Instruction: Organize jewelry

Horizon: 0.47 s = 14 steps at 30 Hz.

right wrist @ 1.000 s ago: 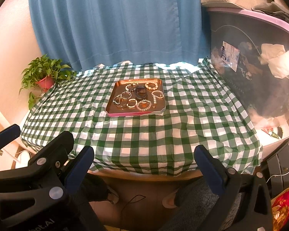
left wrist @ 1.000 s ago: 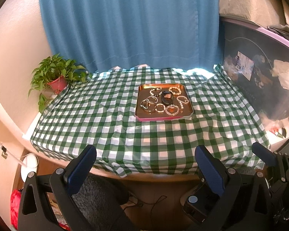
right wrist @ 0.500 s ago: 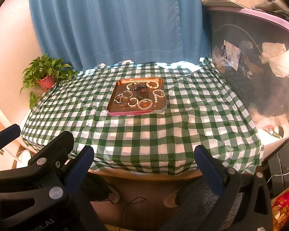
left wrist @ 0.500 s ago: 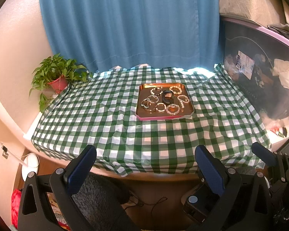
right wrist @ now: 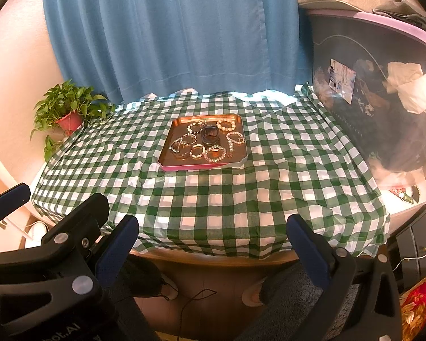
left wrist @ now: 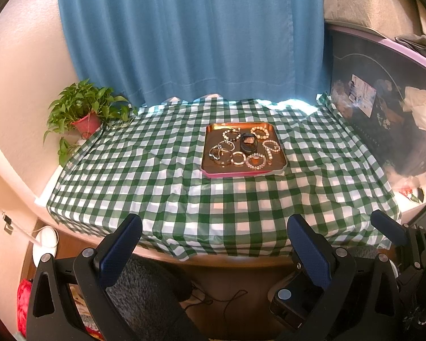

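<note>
Both tongs are wide open and hold nothing. From the left gripper [left wrist: 213, 244] and the right gripper [right wrist: 211, 241], at the near edge of the checked tablecloth [left wrist: 156, 176], the tray [left wrist: 213, 170] sits straight ahead, well apart. It looks about as far from either gripper. Its sides run square with the table edge. Bracelets [left wrist: 255, 161] and a dark watch [left wrist: 248, 143] lie flat in it, close together, pointing no clear way.

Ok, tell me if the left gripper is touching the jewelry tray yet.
Apart. In the left wrist view the left gripper hangs open at the table's near edge, with a wide stretch of checked tablecloth between its fingertips and the tray.
</note>
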Motion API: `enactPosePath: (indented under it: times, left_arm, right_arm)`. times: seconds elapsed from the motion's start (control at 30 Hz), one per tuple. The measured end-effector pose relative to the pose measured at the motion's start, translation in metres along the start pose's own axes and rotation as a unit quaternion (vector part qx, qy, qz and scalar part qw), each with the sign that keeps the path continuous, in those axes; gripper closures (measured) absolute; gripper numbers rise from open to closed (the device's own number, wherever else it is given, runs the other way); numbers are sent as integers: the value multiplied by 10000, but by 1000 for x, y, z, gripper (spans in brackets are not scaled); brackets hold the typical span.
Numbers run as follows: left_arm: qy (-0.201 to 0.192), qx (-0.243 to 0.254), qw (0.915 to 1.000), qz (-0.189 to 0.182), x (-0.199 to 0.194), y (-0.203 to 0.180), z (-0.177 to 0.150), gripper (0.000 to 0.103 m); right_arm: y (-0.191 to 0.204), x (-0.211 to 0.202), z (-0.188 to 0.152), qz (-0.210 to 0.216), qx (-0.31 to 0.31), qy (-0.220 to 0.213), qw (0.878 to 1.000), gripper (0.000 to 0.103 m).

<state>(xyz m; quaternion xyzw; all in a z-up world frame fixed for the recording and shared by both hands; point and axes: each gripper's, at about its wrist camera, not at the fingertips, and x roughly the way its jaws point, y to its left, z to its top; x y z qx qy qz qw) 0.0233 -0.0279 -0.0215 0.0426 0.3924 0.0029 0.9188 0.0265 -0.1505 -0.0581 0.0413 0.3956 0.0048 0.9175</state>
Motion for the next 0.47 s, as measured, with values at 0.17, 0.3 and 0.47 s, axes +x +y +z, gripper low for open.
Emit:
enactPosePath:
  times: [0.17,0.3,0.47]
  left_arm:
    - [6,-6,10000,-16,1,0,0,2]
    - [8,-4,10000,-17,2,1,0,2]
    - [32,-12,10000,15,4,0,1,2]
  right_arm:
    - [0,0,0,-2,-4,2,10000,0]
    - [0,0,0,-1,-3,-1,10000,0]
    - [-1,1,0,18,-11,17,10000,0]
